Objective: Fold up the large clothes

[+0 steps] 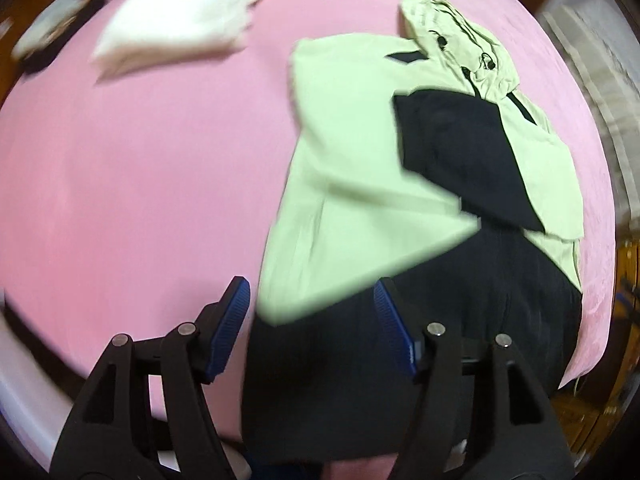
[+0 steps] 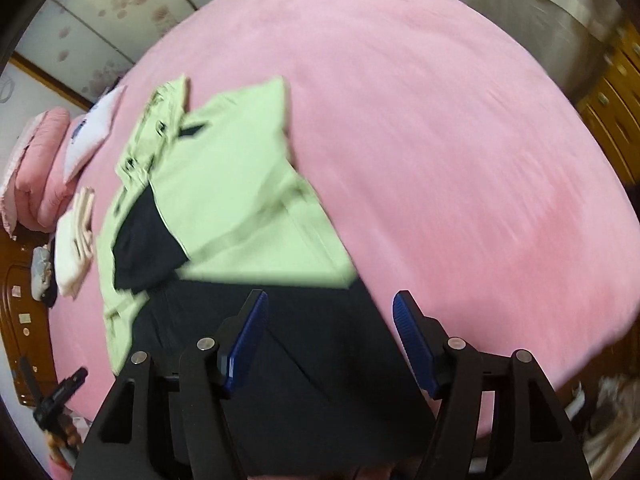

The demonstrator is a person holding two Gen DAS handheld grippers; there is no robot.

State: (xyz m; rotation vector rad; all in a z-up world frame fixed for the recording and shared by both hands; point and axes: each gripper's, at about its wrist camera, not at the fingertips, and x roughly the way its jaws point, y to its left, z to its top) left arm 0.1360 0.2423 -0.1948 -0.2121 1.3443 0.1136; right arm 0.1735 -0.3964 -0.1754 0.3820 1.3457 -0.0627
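Note:
A light green and black hooded jacket lies on the pink bed, sleeves folded in over the body, hood at the far end. Its black lower part is nearest me. My left gripper is open and empty, hovering over the jacket's near left edge. The jacket also shows in the right wrist view. My right gripper is open and empty above the black hem, at the jacket's near right side.
A folded white garment lies at the far left of the bed, also seen in the right wrist view. Pink pillows lie at the head. Wooden furniture stands to the right. The bed's pink sheet stretches to the right.

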